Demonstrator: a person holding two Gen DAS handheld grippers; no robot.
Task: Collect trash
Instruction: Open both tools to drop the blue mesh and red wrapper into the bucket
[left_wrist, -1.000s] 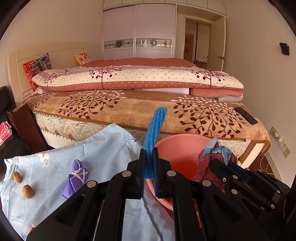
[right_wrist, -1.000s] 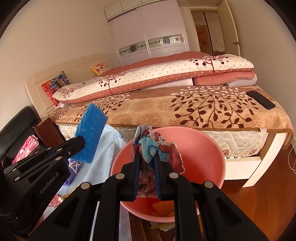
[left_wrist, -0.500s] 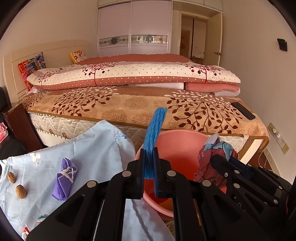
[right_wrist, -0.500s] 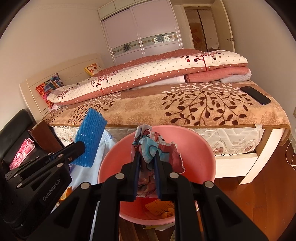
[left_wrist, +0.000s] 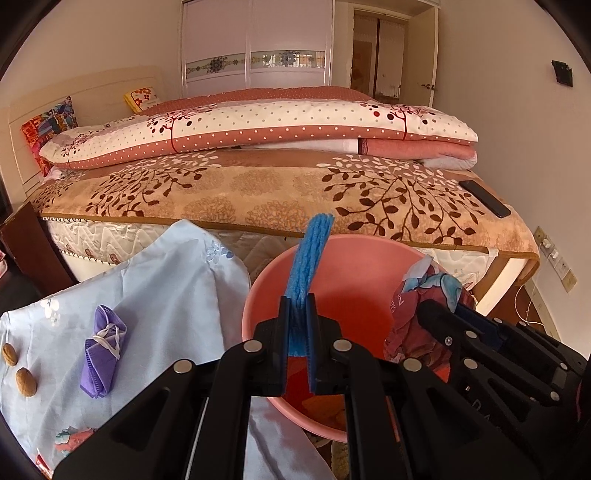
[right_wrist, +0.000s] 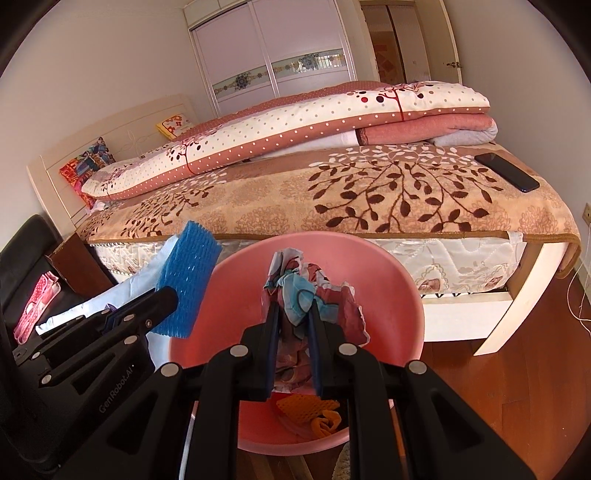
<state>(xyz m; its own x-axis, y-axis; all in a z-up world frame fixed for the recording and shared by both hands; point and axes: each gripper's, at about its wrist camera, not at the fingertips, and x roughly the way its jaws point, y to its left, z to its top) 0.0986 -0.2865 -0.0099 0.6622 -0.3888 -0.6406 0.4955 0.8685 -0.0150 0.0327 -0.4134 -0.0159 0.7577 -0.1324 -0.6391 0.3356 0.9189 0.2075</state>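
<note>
A pink plastic basin (left_wrist: 354, 258) (right_wrist: 391, 280) stands on the floor in front of the bed, with orange foam netting (right_wrist: 308, 408) lying in its bottom. My left gripper (left_wrist: 297, 302) is shut on a blue foam net sleeve (left_wrist: 310, 254) (right_wrist: 186, 280), held upright over the basin's left side. My right gripper (right_wrist: 293, 308) is shut on a crumpled colourful wrapper (right_wrist: 314, 295) (left_wrist: 424, 295), held above the basin's middle. On the light blue cloth (left_wrist: 166, 280) to the left lie a purple face mask (left_wrist: 103, 350) and two nuts (left_wrist: 26, 382).
A bed with a brown leaf-patterned blanket (left_wrist: 277, 192) and folded quilts stands close behind the basin; a black phone (right_wrist: 506, 171) lies on its right corner. Dark furniture (right_wrist: 26, 251) is at the far left. Wooden floor (right_wrist: 517, 387) lies to the right of the basin.
Both grippers have come forward and down over the basin, which now looks larger and nearer. Each keeps its hold on its piece of trash.
</note>
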